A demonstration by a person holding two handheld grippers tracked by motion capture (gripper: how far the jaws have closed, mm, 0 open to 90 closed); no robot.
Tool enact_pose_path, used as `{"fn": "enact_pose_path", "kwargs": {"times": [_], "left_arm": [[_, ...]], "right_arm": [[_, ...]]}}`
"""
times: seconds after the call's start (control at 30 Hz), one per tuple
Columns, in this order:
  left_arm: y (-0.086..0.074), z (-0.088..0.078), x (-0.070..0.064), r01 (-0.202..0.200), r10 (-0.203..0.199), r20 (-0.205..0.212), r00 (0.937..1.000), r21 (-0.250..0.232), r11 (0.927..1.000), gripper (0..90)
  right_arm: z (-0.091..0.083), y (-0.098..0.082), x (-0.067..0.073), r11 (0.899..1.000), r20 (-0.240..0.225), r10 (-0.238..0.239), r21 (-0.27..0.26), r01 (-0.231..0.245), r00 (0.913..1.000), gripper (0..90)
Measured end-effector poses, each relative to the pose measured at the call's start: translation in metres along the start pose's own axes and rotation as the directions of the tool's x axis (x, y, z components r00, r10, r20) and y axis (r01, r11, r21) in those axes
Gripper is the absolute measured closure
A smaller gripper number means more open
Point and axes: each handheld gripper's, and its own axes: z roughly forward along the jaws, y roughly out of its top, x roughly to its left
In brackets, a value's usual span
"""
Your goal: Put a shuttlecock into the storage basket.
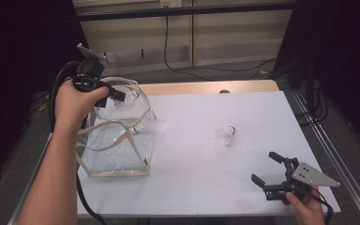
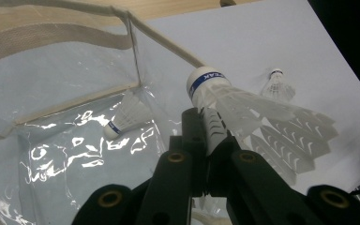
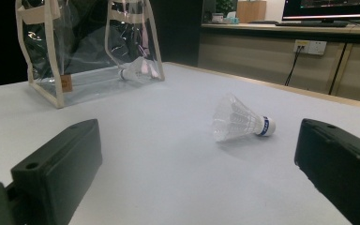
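Jaws of left gripper (image 2: 206,140) pinch white feathered shuttlecock (image 2: 243,108) above clear plastic bag (image 1: 117,136) mouth (cork tilted up); right gripper (image 1: 268,171) spread.

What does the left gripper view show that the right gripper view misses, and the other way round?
Left gripper view alone: the left gripper, jaws shut on the skirt of a held shuttlecock, poised over the open top of the clear bag.

Right gripper view alone: the right gripper with jaws wide apart and nothing between them, plus a wall socket behind the table.

Both: the clear bag with a shuttlecock in the bag, lying on its floor, and a loose shuttlecock lying on its side on the white tabletop.
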Motion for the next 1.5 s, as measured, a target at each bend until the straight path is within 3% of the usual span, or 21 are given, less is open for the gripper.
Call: {"fn": "enact_pose_path", "kwargs": {"times": [0.8, 1.5], "left_arm": [[-0.004, 0.002, 0.010, 0.029, -0.029, -0.027, 0.9992, -0.009, 0.9995, 89.4], [-0.007, 0.016, 0.017, 0.045, -0.045, -0.035, 0.9984, -0.004, 0.9990, 89.0]], "right_arm": [[0.000, 0.000, 0.000, 1.000, 0.000, -0.001, 0.000, 0.001, 1.0000, 0.7], [0.000, 0.000, 0.000, 1.000, -0.001, 0.001, -0.002, -0.001, 1.0000, 0.7]]}}
